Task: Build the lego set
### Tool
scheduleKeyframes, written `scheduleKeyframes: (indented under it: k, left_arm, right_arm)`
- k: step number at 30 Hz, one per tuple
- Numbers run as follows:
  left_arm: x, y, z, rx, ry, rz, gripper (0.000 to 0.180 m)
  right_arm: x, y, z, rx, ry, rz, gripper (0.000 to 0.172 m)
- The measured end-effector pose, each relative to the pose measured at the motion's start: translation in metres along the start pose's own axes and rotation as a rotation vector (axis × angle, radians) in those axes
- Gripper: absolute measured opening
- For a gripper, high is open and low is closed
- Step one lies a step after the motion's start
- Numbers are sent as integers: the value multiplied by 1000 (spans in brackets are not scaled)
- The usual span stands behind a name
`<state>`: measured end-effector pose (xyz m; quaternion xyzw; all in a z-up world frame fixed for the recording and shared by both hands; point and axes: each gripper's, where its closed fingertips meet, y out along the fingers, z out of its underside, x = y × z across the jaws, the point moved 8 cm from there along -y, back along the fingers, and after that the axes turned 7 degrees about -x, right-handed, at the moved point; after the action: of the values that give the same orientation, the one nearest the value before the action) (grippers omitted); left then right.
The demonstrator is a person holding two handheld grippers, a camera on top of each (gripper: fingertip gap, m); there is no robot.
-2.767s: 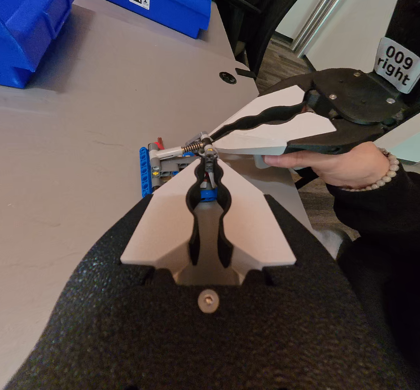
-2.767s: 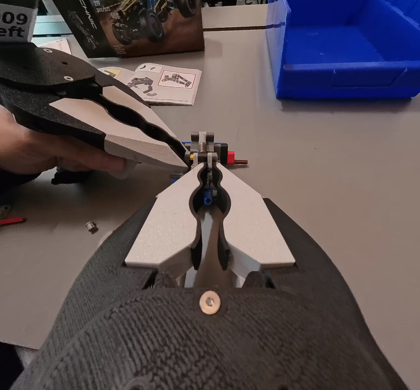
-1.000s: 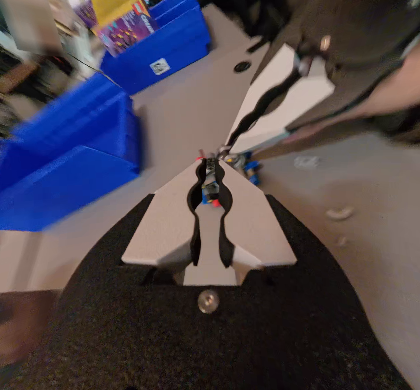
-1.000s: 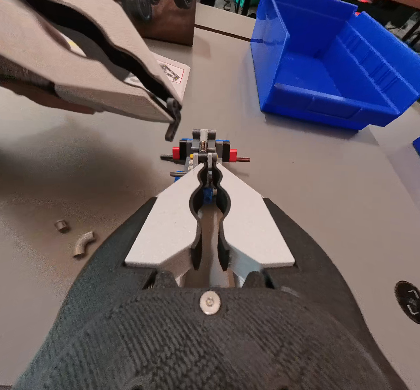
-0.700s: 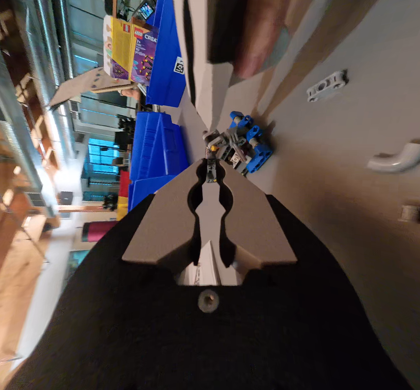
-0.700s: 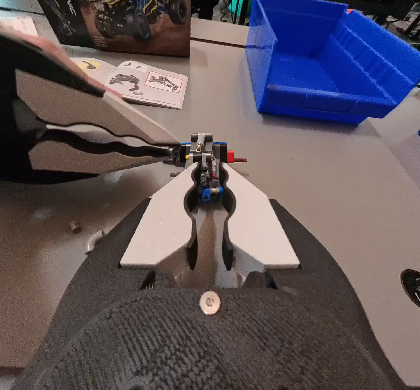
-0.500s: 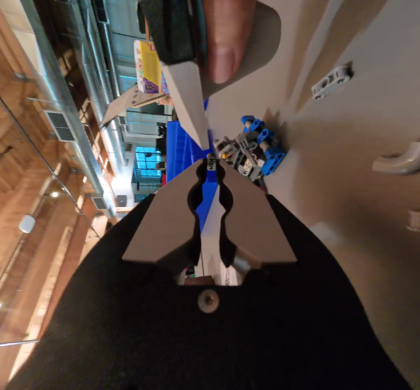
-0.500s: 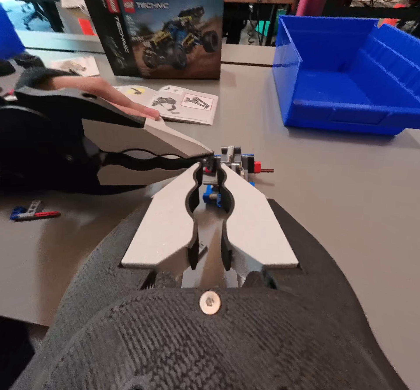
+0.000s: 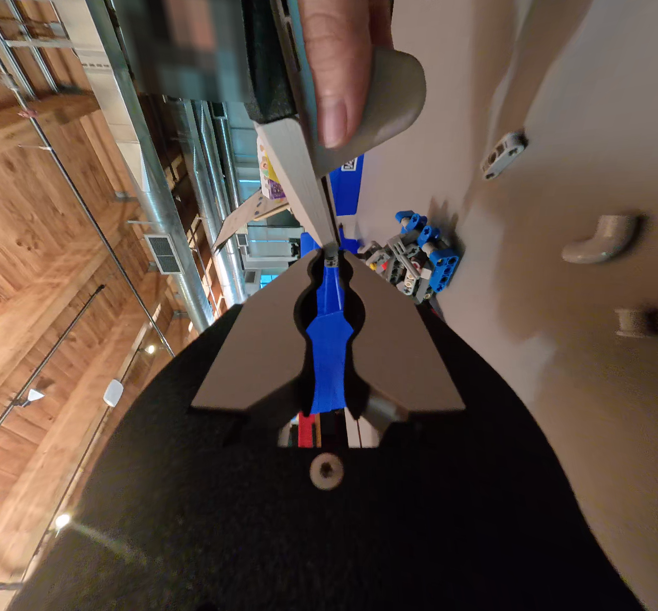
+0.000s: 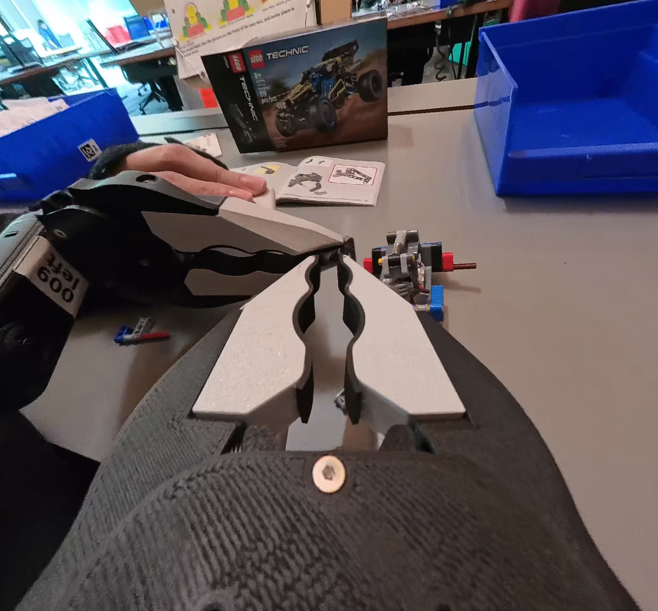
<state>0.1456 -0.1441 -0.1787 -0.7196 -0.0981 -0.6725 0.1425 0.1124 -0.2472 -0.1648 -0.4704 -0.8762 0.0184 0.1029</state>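
The left gripper (image 10: 347, 250) pinches a small dark grey piece (image 9: 331, 259) at its tips. The right gripper (image 10: 328, 263) closes on that same piece, both meeting above the grey table (image 10: 534, 309). Just right of them sits one brick assembly (image 10: 413, 269). One booklet (image 10: 320, 180), one box (image 10: 302, 84) and one blue bin (image 10: 569, 113) lie toward the far edge.

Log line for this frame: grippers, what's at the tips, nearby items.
left gripper: shut on small dark grey pin | right gripper: tips at same pin | blue-grey brick assembly: on table, apart
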Motion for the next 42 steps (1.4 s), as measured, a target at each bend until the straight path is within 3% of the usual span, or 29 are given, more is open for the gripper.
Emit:
scheduleKeyframes:
  k: [5, 9, 12, 15, 18, 20, 24, 27, 30, 33, 42]
  left_arm:
    - [0, -4, -3, -48, -30, 2, 3]
    - [7, -9, -3, -131, -250, 44, 5]
    - [22, -12, 4, -206, -653, 93, 11]
    - [40, -17, 24, -277, -1270, 150, 9]
    - [39, -17, 34, -343, -1870, 374, 10]
    - [35, -17, 30, -421, -2104, 489, 10]
    - [27, -12, 32, -546, -2433, 458, 11]
    - [22, -10, 33, -550, -2483, 449, 10]
    - [18, -8, 29, -494, -2481, 502, 21]
    - [18, -7, 28, -507, -2496, 472, 8]
    - [9, -3, 34, -454, -2478, 357, 3]
  right_arm:
    - [4, -8, 3, -21, -72, 20, 1]
    - [10, -13, 4, -67, -191, 31, 1]
    - [10, -16, 0, -131, -270, 89, 1]
    - [10, -20, -6, -221, -321, 137, 0]
    - [14, -21, -9, -302, -393, 168, 1]
    - [20, -20, -9, -330, -439, 152, 1]
    - [27, -15, -8, -329, -528, 164, 1]
    - [29, -14, -6, -322, -559, 178, 1]
    - [30, -14, -6, -338, -571, 176, 1]
    - [32, -9, -3, -310, -598, 170, 0]
    - [25, 1, 3, -238, -563, 220, 1]
